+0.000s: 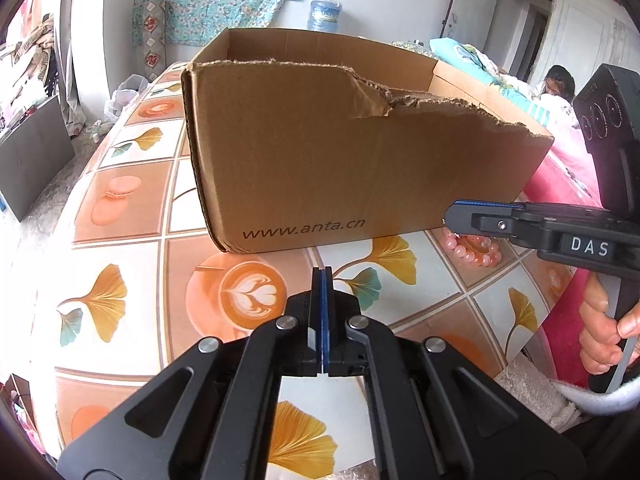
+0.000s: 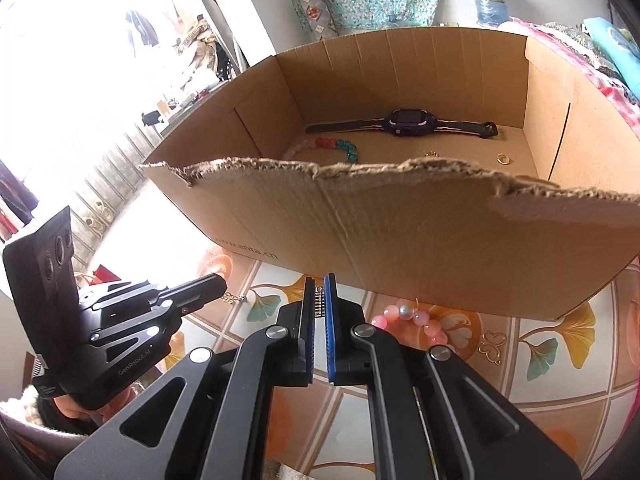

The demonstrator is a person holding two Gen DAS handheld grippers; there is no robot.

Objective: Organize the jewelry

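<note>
My left claw (image 1: 322, 280) was pressed shut, blue pads flat together with nothing between them, hovering over the bench (image 1: 120, 280) and its glossy cloth of ginkgo leaves and latte cups. My right claw (image 2: 319, 292) was nearly closed, pinching a small silver toothed piece (image 2: 319, 302) — too tiny for me to name. Ahead sat the brown corrugated cardboard box (image 2: 400, 232), its near edge torn ragged, long axis running left to right, "www.anta.cn" printed low on the wall. Inside, a dark purple watch (image 2: 402, 125) lay flat, strap stretched left to right along the far wall; a string of red and teal beads (image 2: 340, 146) curled near it, and a gold ring (image 2: 503, 158) lay to the right. Outside, a round pink bead bracelet (image 2: 412, 318) rested on the bench just beside the box. "DAS" showed on my right tool, "GenRobot.AI" on my left.
</note>
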